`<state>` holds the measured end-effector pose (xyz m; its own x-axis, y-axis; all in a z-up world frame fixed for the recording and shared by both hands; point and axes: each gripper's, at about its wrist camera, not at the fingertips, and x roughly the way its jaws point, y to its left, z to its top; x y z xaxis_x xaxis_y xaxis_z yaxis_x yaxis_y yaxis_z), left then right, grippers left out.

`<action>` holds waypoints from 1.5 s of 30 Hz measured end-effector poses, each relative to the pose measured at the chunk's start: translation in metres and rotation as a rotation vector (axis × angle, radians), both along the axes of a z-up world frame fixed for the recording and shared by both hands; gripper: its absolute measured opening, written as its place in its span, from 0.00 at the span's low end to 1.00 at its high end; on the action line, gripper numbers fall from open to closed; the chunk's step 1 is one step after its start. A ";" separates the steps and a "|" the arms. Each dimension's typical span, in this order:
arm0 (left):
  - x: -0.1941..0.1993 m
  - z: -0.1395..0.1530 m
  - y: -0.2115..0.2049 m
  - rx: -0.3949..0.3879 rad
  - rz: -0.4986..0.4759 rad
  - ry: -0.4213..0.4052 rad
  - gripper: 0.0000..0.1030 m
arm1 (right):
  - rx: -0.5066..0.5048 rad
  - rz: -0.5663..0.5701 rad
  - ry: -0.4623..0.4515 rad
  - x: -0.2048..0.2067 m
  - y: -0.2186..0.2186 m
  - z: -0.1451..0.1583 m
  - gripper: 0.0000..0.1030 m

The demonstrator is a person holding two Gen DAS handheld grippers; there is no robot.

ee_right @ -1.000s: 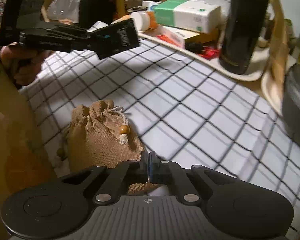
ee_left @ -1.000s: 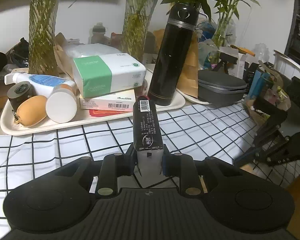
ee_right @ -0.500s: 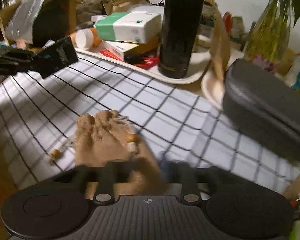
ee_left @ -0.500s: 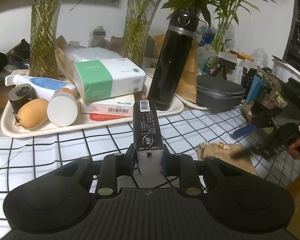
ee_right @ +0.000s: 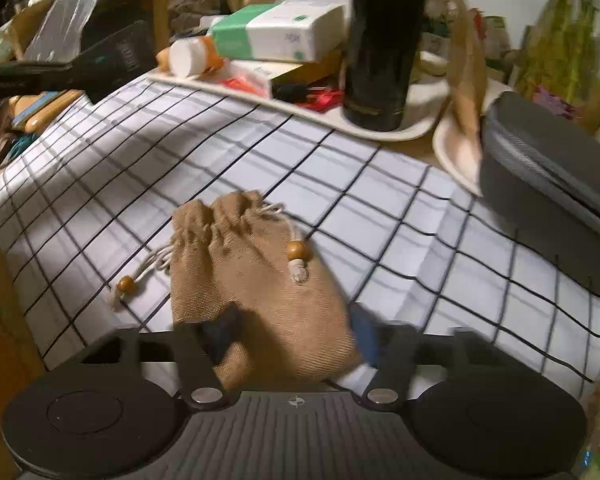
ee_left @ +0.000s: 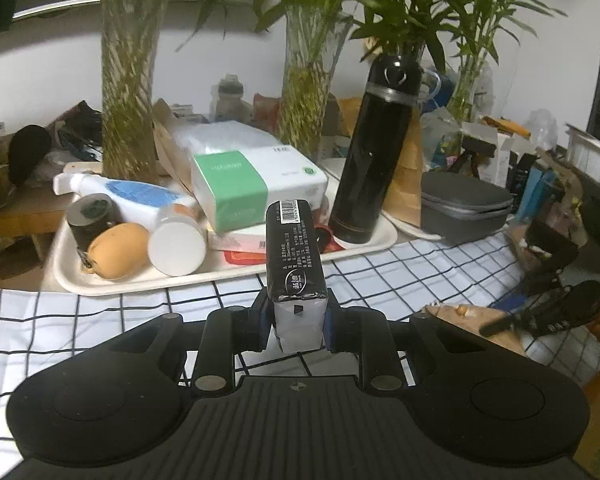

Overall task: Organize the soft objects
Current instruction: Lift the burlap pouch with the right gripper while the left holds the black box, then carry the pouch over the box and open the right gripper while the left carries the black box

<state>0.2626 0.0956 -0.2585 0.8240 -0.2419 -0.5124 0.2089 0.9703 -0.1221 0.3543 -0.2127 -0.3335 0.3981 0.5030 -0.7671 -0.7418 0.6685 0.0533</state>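
— While the right gripper (ee_right: 290, 328) stands wide open with a finger on either side of the burlap pouch (ee_right: 256, 280), what worries you?

— Its fingers straddle only the pouch's near end, and neither seems to press the cloth. Closing there could pinch a loose fold, so the pouch may sag or slip out. The drawstring beads (ee_right: 296, 250) might also snag.

— And the left gripper (ee_left: 296, 320)?

— Clamped on a black packet (ee_left: 294, 256), held out level above the checked cloth (ee_left: 100, 312) toward the tray (ee_left: 72, 280). Gripped at one end only, it could droop or twist.

— How does the pouch look?

— Tan, coarse weave, neck gathered shut, flat and limp on the checked cloth near the table's front edge, well apart from the tray with the tissue box (ee_right: 284, 32) and black flask (ee_right: 380, 44).
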 end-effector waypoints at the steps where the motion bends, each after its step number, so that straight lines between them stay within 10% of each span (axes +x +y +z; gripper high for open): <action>1: -0.003 0.003 0.001 -0.008 0.003 -0.001 0.24 | 0.007 -0.010 0.004 0.001 -0.003 0.001 0.11; 45: -0.185 0.146 -0.040 0.073 -0.081 -0.058 0.24 | 0.285 0.005 -0.309 -0.185 -0.044 0.237 0.07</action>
<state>0.0779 0.0561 -0.1129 0.8321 -0.2731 -0.4828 0.2920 0.9557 -0.0374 0.1689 -0.2563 -0.0966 0.5848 0.6801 -0.4422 -0.7549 0.6557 0.0101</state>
